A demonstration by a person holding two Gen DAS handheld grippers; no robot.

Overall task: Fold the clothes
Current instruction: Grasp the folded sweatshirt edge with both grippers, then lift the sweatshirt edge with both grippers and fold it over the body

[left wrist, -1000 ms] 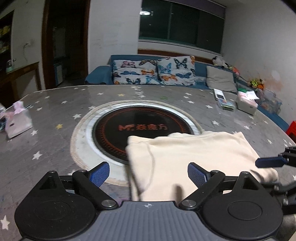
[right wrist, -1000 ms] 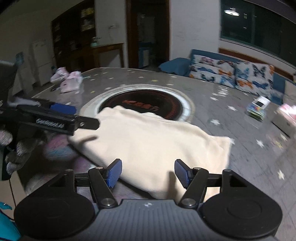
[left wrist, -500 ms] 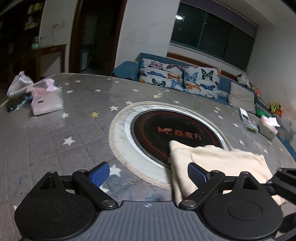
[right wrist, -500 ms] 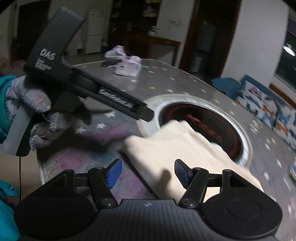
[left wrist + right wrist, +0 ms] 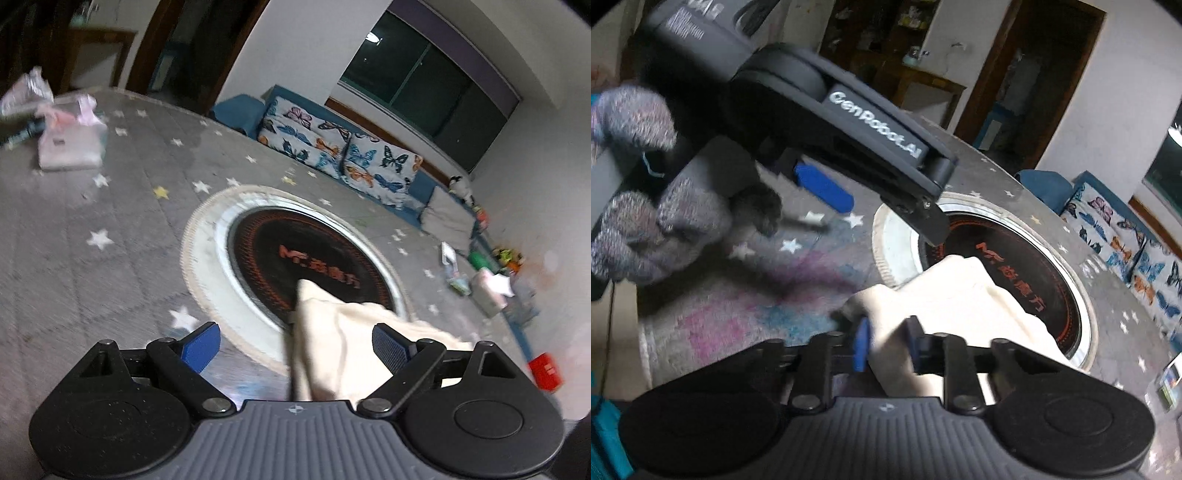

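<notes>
Your right gripper (image 5: 886, 347) has its two blue pads pinched almost together on a fold of the cloth (image 5: 960, 291), with cream fabric bunched between them and spilling over the near pad. Your left gripper (image 5: 295, 341) stands wide open and holds nothing; the cloth's near edge lies between its fingers, closer to the right-hand pad, but neither pad touches it as far as you can see. The cloth is a plain cream garment, soft and thick-looking, with no print; it is doubled over itself, with a rounded folded edge on the side toward the dark disc and a loose corner rising to a point in the left wrist view. It lies on the grey, star-printed table (image 5: 110, 229), partly on the black round disc (image 5: 306, 254) with orange lettering at the table's middle and partly over the pale ring around it. In the right wrist view your gloved left hand (image 5: 646, 221) grips the left gripper's handle, and that gripper's body crosses above the cloth, one blue pad visible beneath it over the table. A pink pack (image 5: 70, 144) sits well apart at the table's far left. Both views are blurred, so finer creases in the cloth cannot be told.
</notes>
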